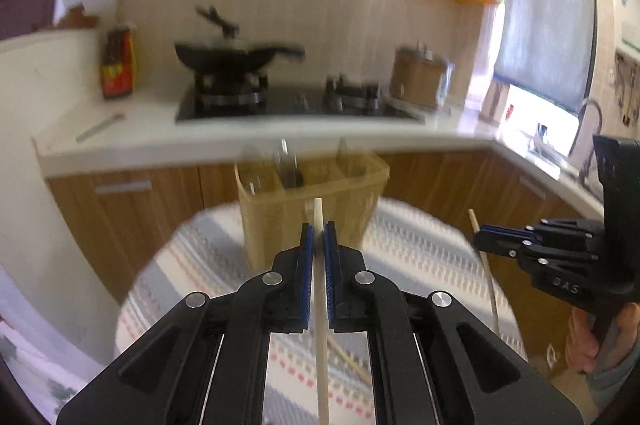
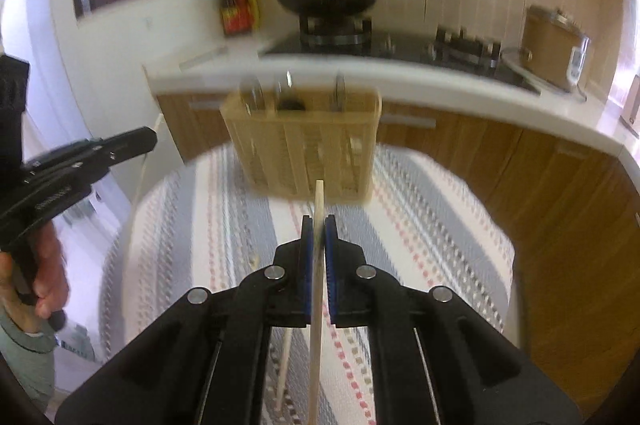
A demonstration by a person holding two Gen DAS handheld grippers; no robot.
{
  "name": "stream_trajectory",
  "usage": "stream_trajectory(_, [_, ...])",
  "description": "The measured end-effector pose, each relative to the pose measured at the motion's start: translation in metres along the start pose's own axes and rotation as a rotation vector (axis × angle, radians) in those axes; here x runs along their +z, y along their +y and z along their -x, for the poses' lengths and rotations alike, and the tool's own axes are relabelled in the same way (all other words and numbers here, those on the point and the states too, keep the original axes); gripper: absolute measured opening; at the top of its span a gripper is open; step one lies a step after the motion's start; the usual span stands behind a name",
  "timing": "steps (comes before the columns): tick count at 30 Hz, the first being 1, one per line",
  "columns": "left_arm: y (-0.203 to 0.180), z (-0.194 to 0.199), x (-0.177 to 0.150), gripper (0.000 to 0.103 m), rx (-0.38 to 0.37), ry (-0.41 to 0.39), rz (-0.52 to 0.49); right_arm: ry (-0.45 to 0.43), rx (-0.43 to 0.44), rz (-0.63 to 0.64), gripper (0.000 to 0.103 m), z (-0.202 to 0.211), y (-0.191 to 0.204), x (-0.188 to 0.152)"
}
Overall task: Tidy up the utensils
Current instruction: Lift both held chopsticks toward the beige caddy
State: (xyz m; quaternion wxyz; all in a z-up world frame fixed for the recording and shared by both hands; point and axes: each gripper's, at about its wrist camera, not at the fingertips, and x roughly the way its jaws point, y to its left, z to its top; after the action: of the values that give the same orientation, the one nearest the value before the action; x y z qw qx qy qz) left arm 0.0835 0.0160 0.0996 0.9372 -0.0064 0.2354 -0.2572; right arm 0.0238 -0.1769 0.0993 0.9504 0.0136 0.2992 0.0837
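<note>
Chopsticks, light, stiff and slippery, sit clamped mid-shaft, one [image 1: 318,221] in the left gripper [image 1: 319,237], one [image 2: 319,197] in the right gripper [image 2: 319,231], before the basket [image 2: 304,141] at the tabletop's [image 2: 440,225] far edge.

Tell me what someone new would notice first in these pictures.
Each black gripper clamps one pale chopstick: the left gripper and the right gripper, both over the striped tablecloth. Just ahead on the cloth stands a tan utensil caddy already holding cutlery, with a black wok on the stove behind.
</note>
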Motion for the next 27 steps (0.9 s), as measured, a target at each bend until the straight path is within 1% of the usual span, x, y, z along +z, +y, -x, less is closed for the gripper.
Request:
stream_trajectory(2, [0.0,0.007,0.01,0.003,0.033,-0.06,-0.005,-0.067,-0.004,-0.005,0.004,0.011,-0.001,0.009])
stream_trajectory(6, [0.004,0.012,0.029,0.003,0.039,-0.141,0.002,-0.208,-0.015,-0.033,0.004,0.025,-0.005,0.033])
stream_trajectory(9, [0.006,0.011,0.048,0.003,0.028,-0.182,0.001,-0.278,-0.005,-0.058,0.004,0.024,-0.01,0.053])
stream_trajectory(12, [0.006,0.006,0.063,0.003,0.044,-0.233,-0.013,-0.364,-0.035,-0.055,0.004,0.017,-0.01,0.075])
stream_trajectory(13, [0.007,0.003,0.067,0.003,0.042,-0.243,-0.014,-0.379,-0.045,-0.051,0.004,0.015,-0.01,0.079])
stream_trajectory(14, [0.007,0.0,0.072,0.003,0.041,-0.253,-0.015,-0.404,-0.071,-0.044,0.004,0.01,-0.009,0.089])
stream_trajectory(20, [0.013,-0.032,0.098,0.003,0.079,-0.316,-0.053,-0.48,-0.093,-0.049,0.004,-0.016,-0.018,0.123])
stream_trajectory(24, [0.023,-0.053,0.111,0.003,0.072,-0.356,-0.067,-0.521,-0.09,-0.055,0.004,-0.04,-0.029,0.146])
stream_trajectory(27, [0.031,-0.07,0.118,0.004,0.066,-0.371,-0.071,-0.534,-0.095,-0.045,0.004,-0.062,-0.033,0.158])
